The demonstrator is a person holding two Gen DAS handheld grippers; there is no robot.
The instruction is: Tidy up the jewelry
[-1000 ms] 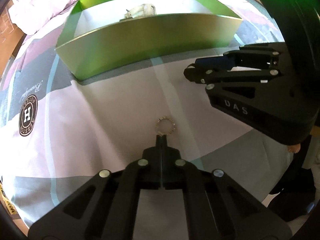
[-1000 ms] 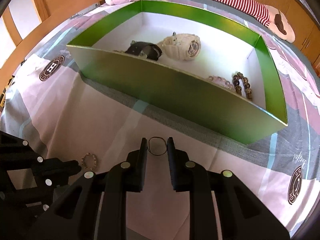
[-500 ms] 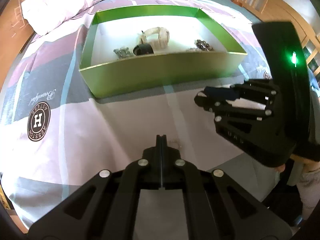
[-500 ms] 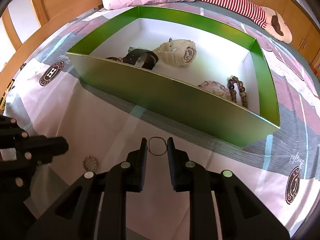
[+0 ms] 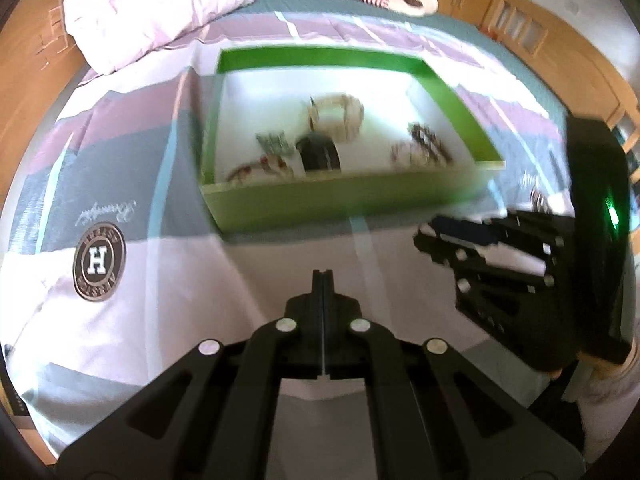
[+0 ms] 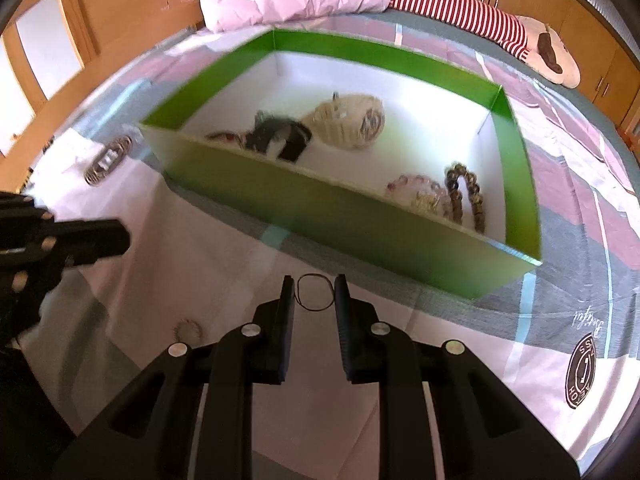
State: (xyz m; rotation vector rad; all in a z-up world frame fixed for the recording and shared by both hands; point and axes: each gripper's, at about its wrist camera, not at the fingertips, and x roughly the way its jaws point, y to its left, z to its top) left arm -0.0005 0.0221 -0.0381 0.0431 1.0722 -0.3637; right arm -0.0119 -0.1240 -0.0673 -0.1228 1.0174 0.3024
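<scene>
Left gripper [image 5: 322, 273] is up off the bedspread [image 5: 132, 312], jaws pressed flat together with nothing visible between them. The small beaded ring [image 6: 188, 330] lies on the cloth below, apparently not picked up. Over to the right gripper [image 6: 315, 293]: jaws a narrow gap apart, pinching a thin dark wire hoop [image 6: 314, 293] at its sides, likely for carrying to the green box [image 6: 360, 216] just ahead, where watches and bead bracelets sit.

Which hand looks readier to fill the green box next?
Right, likely. The right gripper holds a thin black ring near the green box; the left gripper is shut on nothing, the small beaded ring lying on the bedspread.
</scene>
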